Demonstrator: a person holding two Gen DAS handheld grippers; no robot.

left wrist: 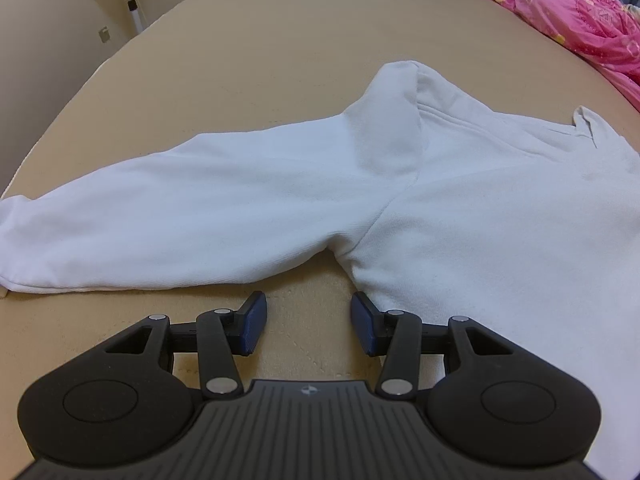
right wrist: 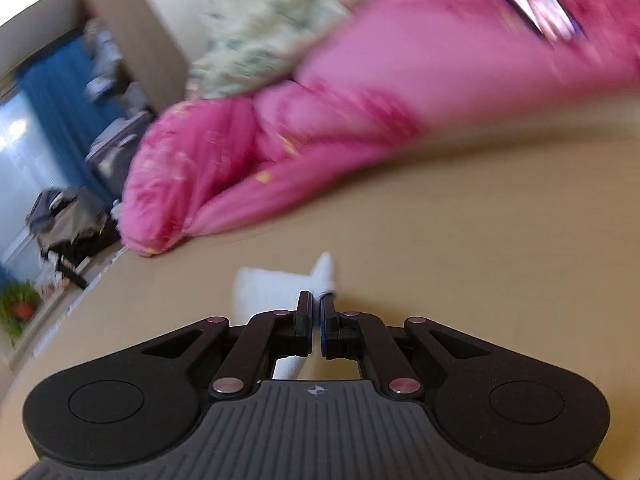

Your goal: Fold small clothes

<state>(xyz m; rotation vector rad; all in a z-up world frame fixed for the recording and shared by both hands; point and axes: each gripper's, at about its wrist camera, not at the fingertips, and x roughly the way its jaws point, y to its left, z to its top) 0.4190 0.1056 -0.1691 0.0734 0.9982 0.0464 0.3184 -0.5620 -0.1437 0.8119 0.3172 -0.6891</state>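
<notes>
On the tan bed cover (left wrist: 280,60), a soft white long-sleeved top (left wrist: 460,208) was spread out flat, with one sleeve stretched out to the left. The left gripper (left wrist: 308,320) was held just in front of the armpit of the top, its blue-padded jaws wide apart with nothing between them. A bit of the white cloth (right wrist: 280,284) was pinched tight in the closed right gripper (right wrist: 318,312). A crumpled pink blanket (right wrist: 320,120) was seen farther back on the bed. A white fan stand (left wrist: 130,0) was seen by the wall.
</notes>
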